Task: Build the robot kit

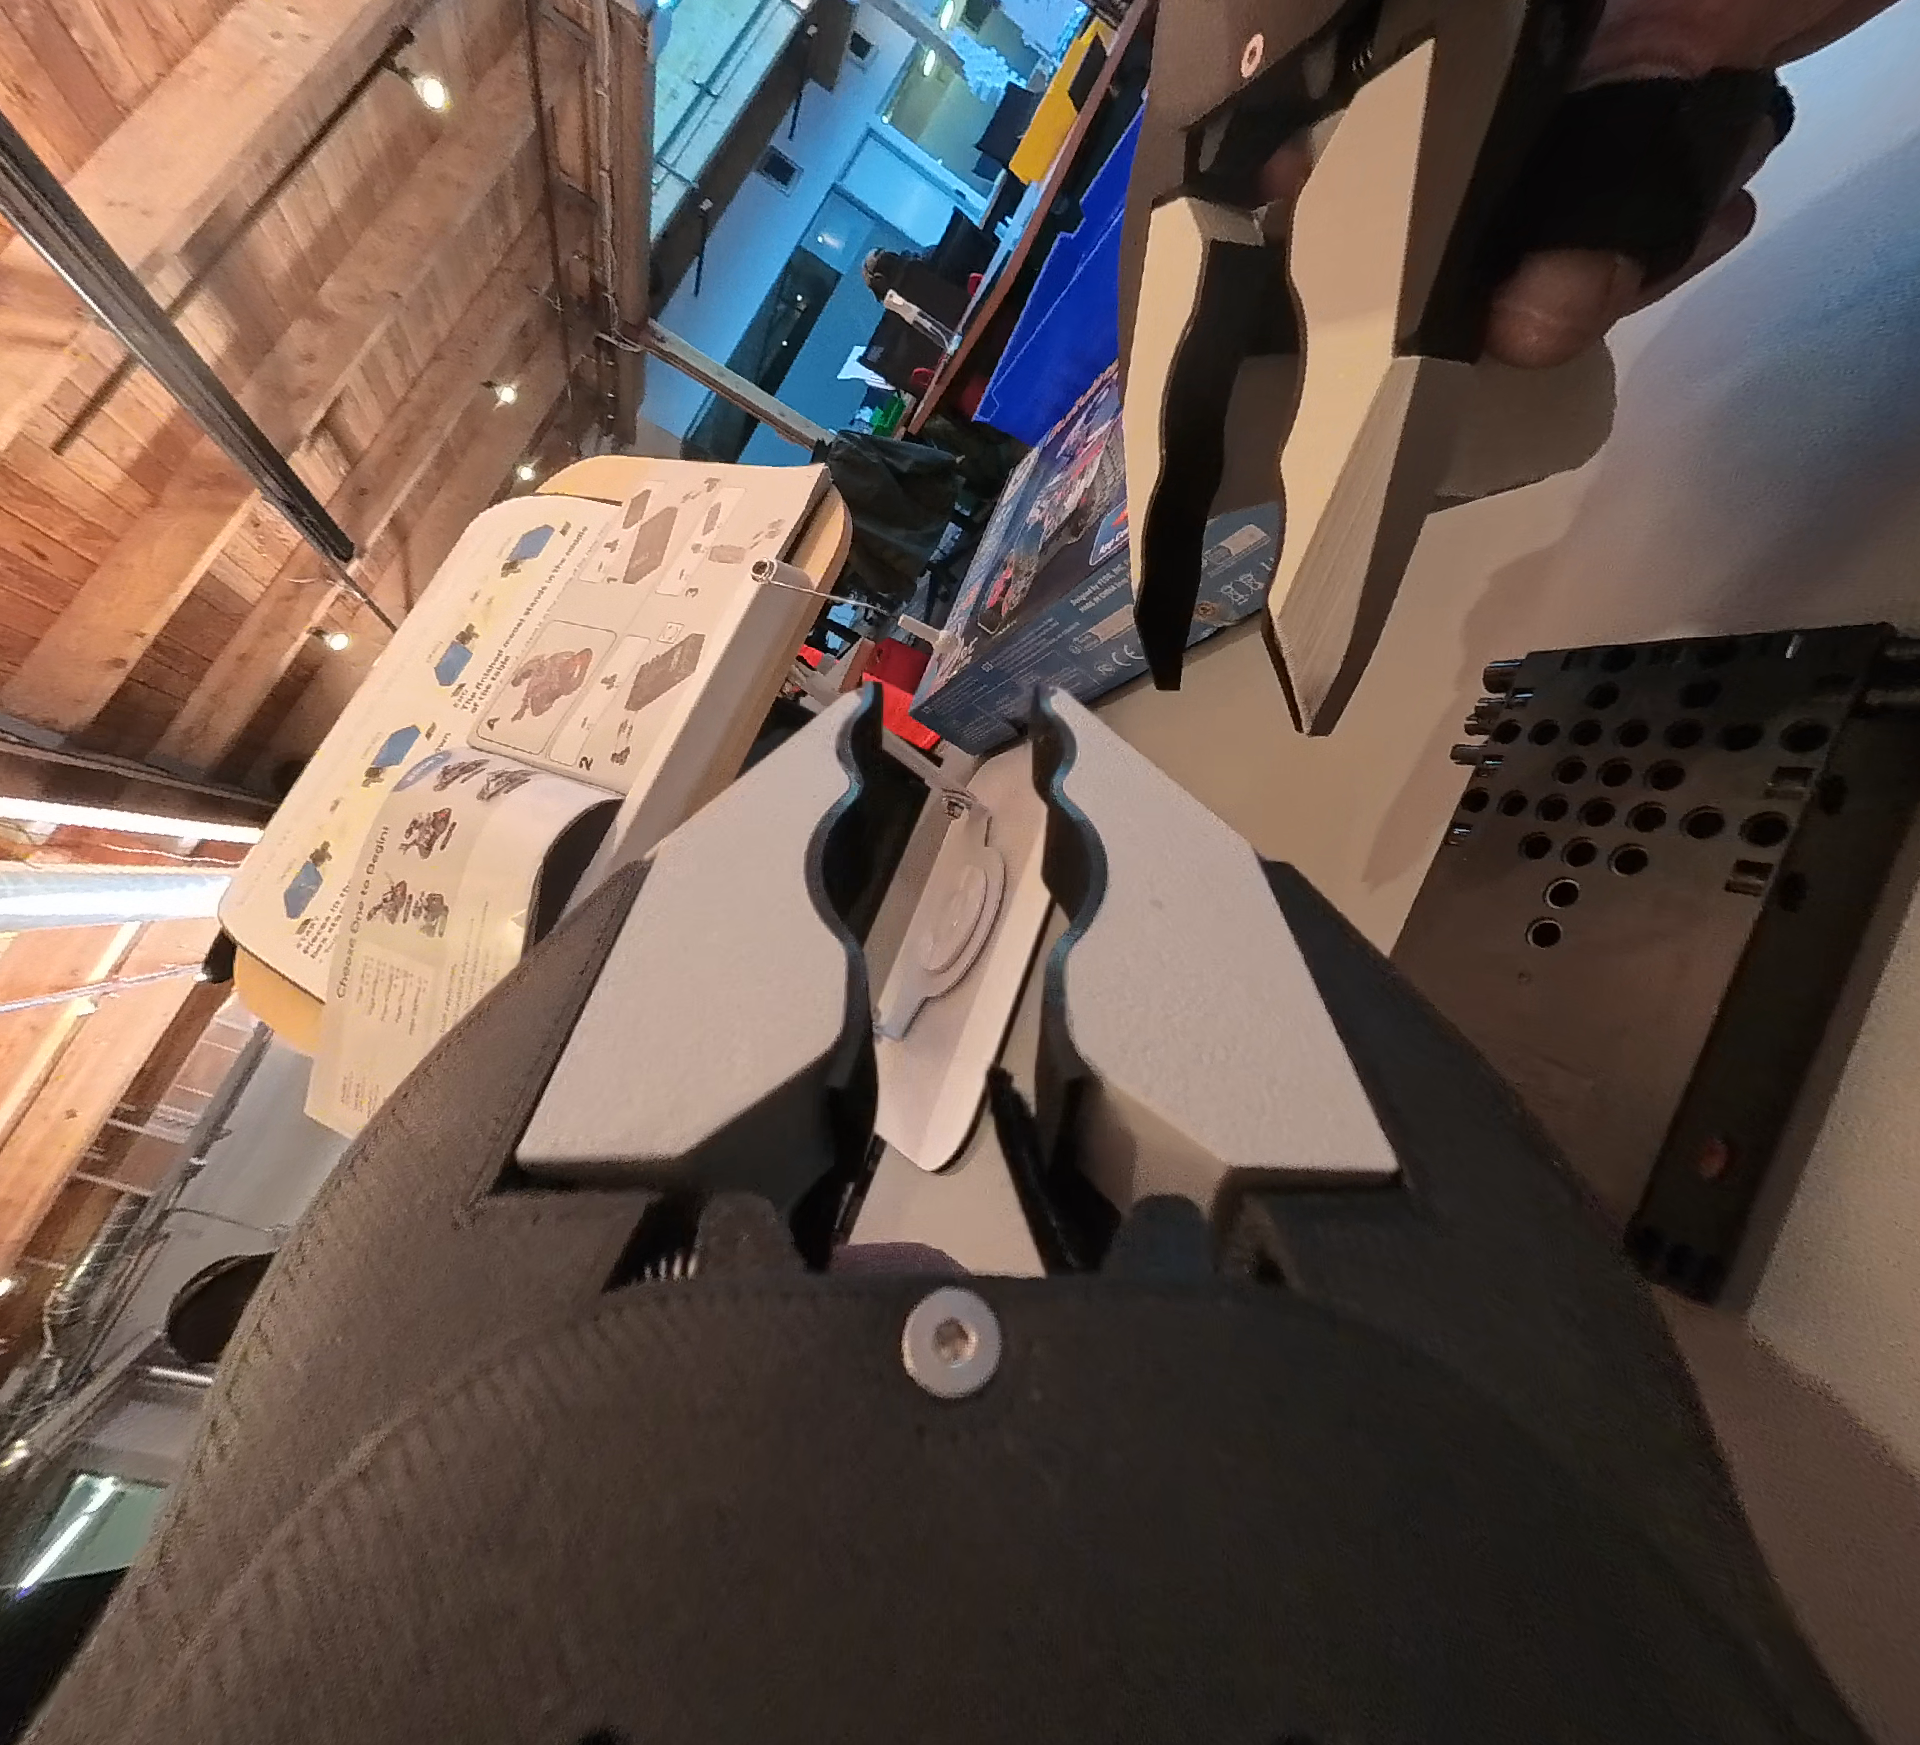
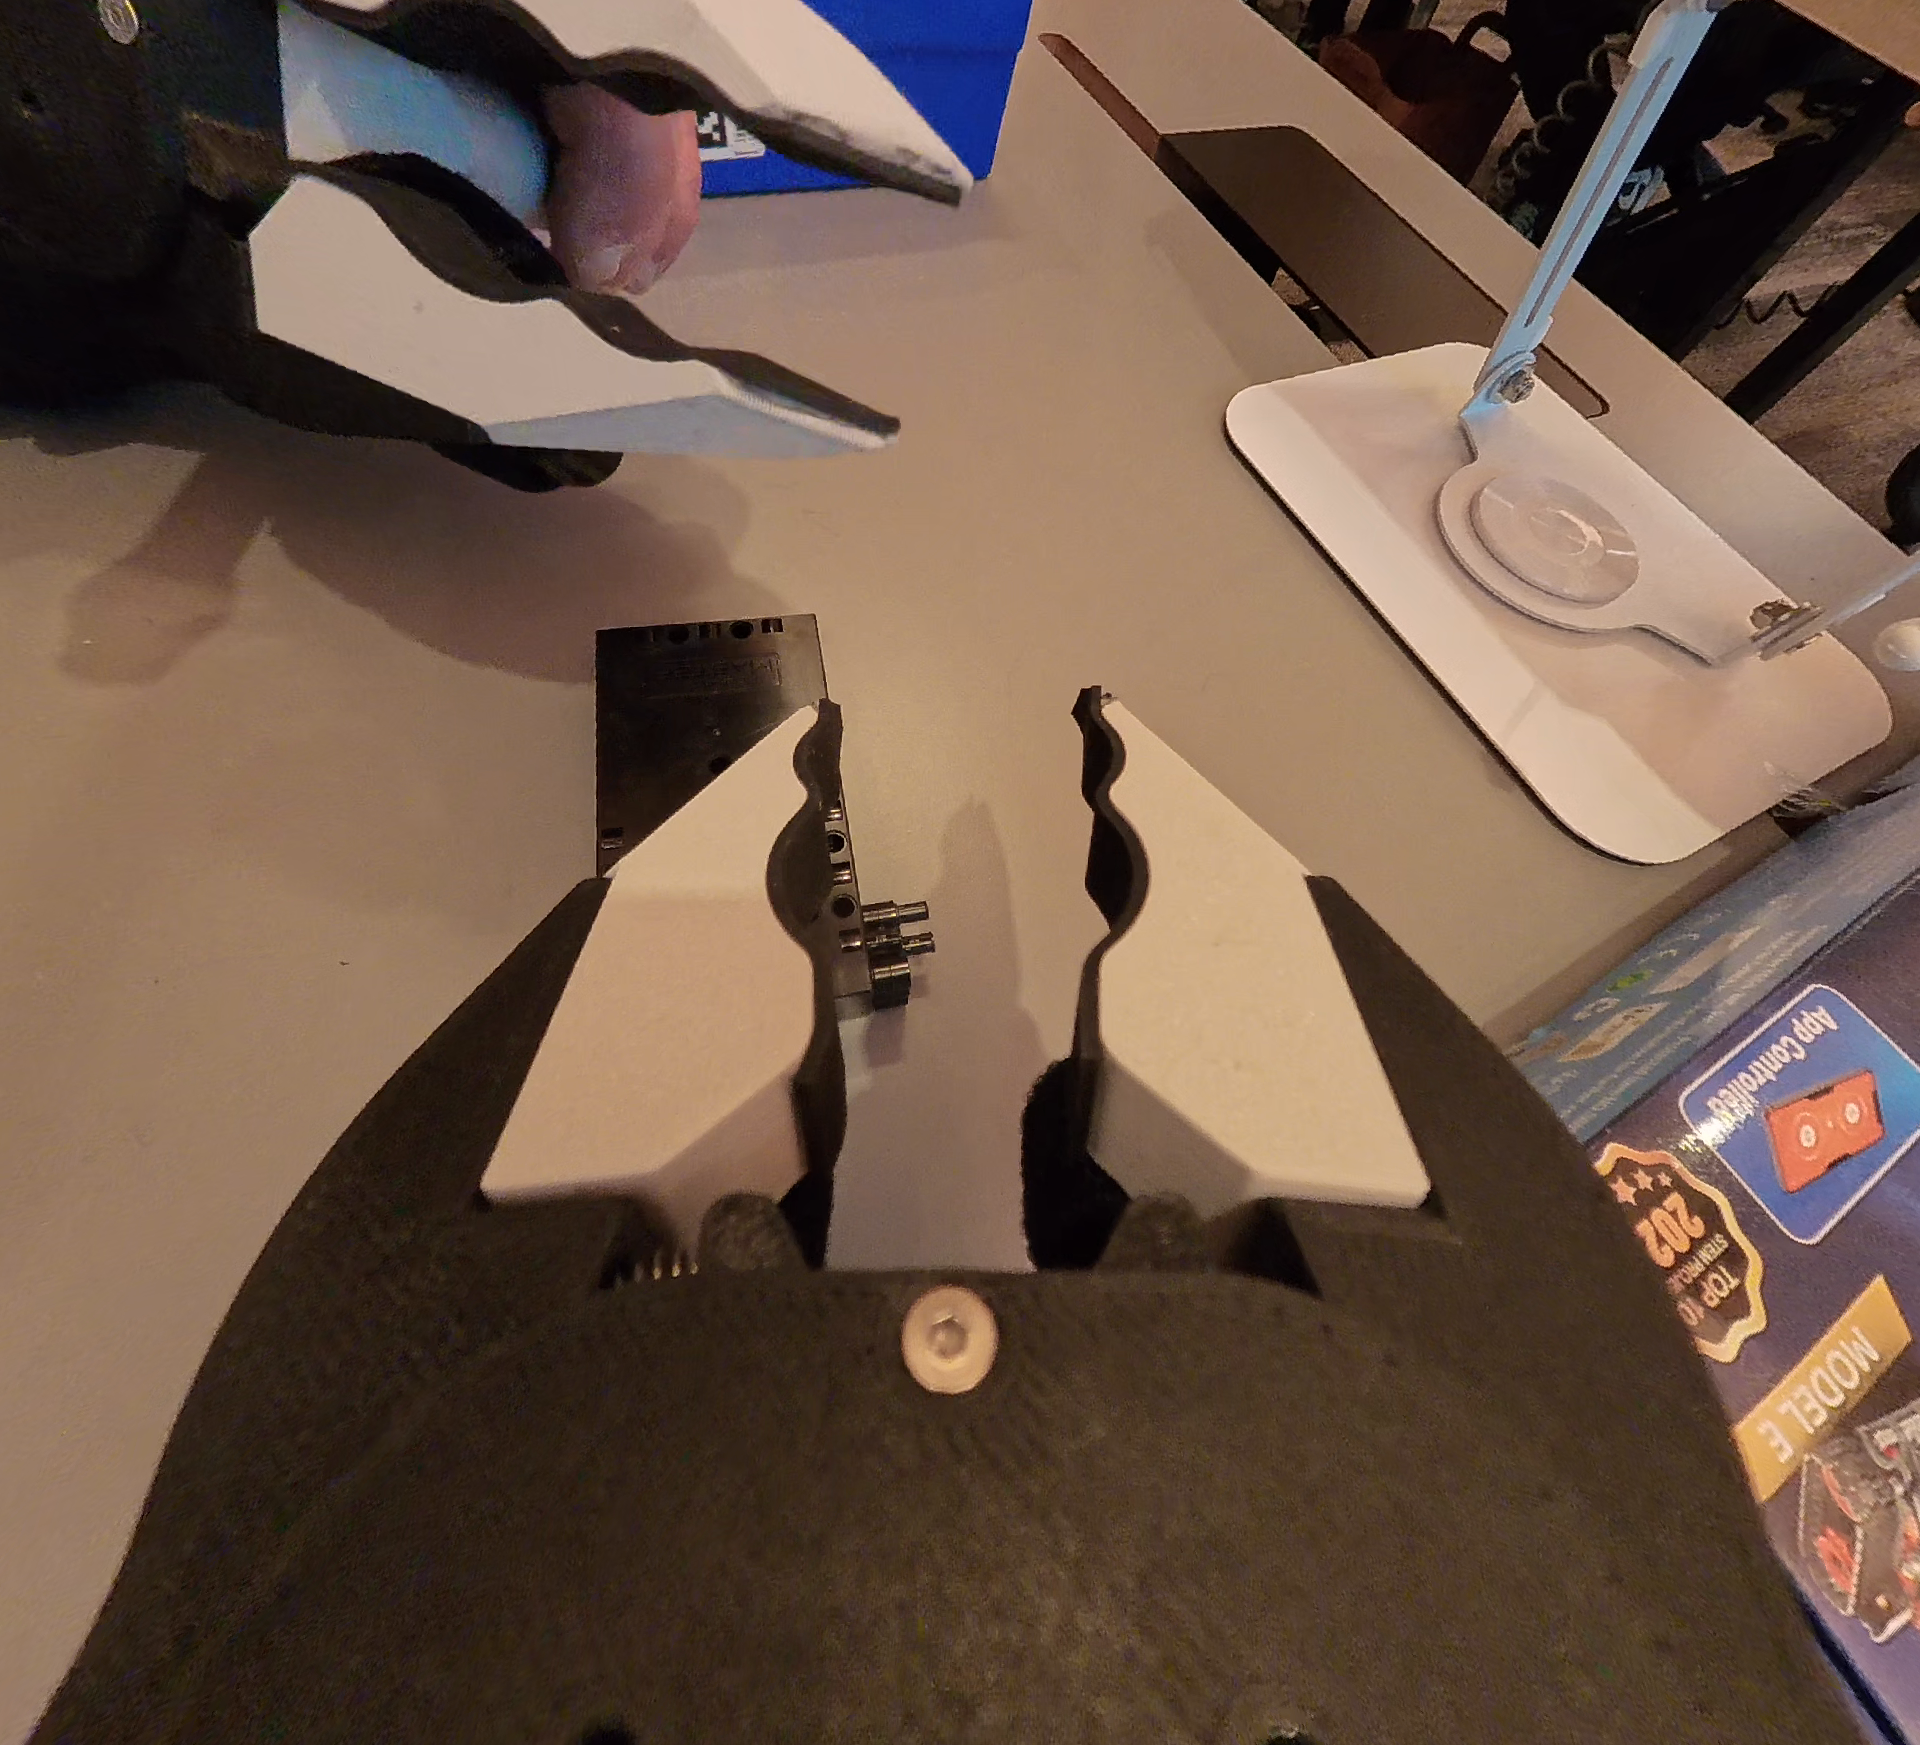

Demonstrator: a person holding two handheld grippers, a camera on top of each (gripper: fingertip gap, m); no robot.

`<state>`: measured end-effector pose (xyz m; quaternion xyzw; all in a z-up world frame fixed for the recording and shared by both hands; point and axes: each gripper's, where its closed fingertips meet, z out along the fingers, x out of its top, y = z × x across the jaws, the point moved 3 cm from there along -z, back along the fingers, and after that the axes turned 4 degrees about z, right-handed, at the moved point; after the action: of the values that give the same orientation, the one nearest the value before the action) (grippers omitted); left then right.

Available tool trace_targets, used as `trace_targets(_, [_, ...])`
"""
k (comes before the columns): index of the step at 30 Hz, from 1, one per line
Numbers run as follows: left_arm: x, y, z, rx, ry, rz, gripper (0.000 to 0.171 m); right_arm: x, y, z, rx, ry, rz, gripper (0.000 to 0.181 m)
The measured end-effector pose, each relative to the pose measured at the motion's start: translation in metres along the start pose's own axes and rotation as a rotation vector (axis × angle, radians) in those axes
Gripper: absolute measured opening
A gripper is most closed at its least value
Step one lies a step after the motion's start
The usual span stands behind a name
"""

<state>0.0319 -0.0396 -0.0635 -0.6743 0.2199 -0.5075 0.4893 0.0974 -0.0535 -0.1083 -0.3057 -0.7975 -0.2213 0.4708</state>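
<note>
Your right gripper point(image 2: 951, 698): jaws wide, empty | flat black perforated plastic plate point(image 2: 717, 739) on the grey table point(image 2: 312, 864), frame centre, under its left finger | your left gripper point(image 2: 925, 303): parted, empty, upper left, above the table | white stand base point(image 2: 1403, 490) at right

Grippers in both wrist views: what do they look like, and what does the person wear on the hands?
Both the left gripper and right gripper have a black, ridged printed body with a silver centre screw. Each carries two pale grey wedge fingers lined with wavy black pads. A black fingerless glove covers the hand holding the right gripper.
</note>
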Motion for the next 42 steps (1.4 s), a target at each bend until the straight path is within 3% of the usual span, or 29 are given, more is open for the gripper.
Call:
trace_targets(3, [0.000,0.002,0.000,-0.008,-0.004,0.010,0.025,0.000,0.000,0.000,0.000,0.001,0.000,0.046])
trace_targets(6, [-0.001,0.007,-0.001,-0.035,-0.004,0.021,0.000,0.000,0.000,0.000,0.000,0.002,0.000,0.046])
trace_targets(8, [-0.002,0.008,0.000,-0.037,-0.011,0.024,0.000,0.000,0.000,0.000,0.000,0.003,-0.001,0.045])
trace_targets(11, [-0.003,0.007,0.000,-0.046,-0.015,-0.004,0.000,0.001,-0.001,-0.001,0.008,0.004,-0.007,0.033])
trace_targets(13, [-0.004,0.007,0.000,-0.043,-0.019,-0.003,0.000,0.001,-0.006,-0.002,0.041,0.010,-0.023,0.003])
trace_targets(14, [-0.005,0.008,0.001,-0.047,-0.019,-0.008,0.000,0.002,-0.006,-0.003,0.039,0.017,-0.031,0.000])
trace_targets(16, [-0.006,0.010,0.001,-0.059,-0.024,-0.014,0.000,0.006,-0.007,-0.004,0.042,0.042,-0.032,0.011])
trace_targets(19, [-0.006,0.009,0.001,-0.055,-0.023,-0.027,0.000,0.009,-0.005,-0.004,0.029,0.061,-0.007,0.050])
trace_targets(21, [-0.007,0.007,0.001,-0.055,-0.022,-0.050,0.000,0.012,-0.008,-0.006,0.059,0.090,0.008,0.042])
trace_targets(23, [-0.009,0.007,0.002,-0.058,-0.027,-0.059,0.000,0.015,-0.011,-0.009,0.109,0.110,0.029,0.007])
trace_targets(24, [-0.010,0.008,0.002,-0.062,-0.027,-0.067,0.000,0.016,-0.012,-0.010,0.126,0.120,0.038,0.000])
trace_targets(29, [-0.012,0.008,0.003,-0.069,-0.028,-0.100,0.000,0.026,-0.006,-0.020,0.193,0.219,0.174,0.000])
trace_targets(32, [-0.015,0.006,0.004,-0.066,-0.030,-0.140,0.010,0.032,-0.002,-0.027,0.249,0.278,0.275,0.027])
trace_targets(34, [-0.016,0.005,0.004,-0.068,-0.030,-0.171,0.017,0.035,-0.002,-0.031,0.268,0.312,0.285,0.016])
trace_targets(35, [-0.017,0.004,0.004,-0.066,-0.029,-0.183,0.019,0.036,-0.003,-0.032,0.274,0.317,0.278,0.000])
trace_targets(37, [-0.018,0.004,0.004,-0.073,-0.028,-0.208,0.020,0.036,-0.003,-0.033,0.267,0.311,0.266,0.000])
trace_targets(40, [-0.018,0.003,0.003,-0.065,-0.017,-0.199,0.004,0.033,-0.005,-0.030,0.260,0.290,0.243,0.000])
trace_targets(42, [-0.018,0.003,0.003,-0.071,-0.011,-0.218,0.000,0.032,-0.005,-0.028,0.253,0.278,0.247,0.010])
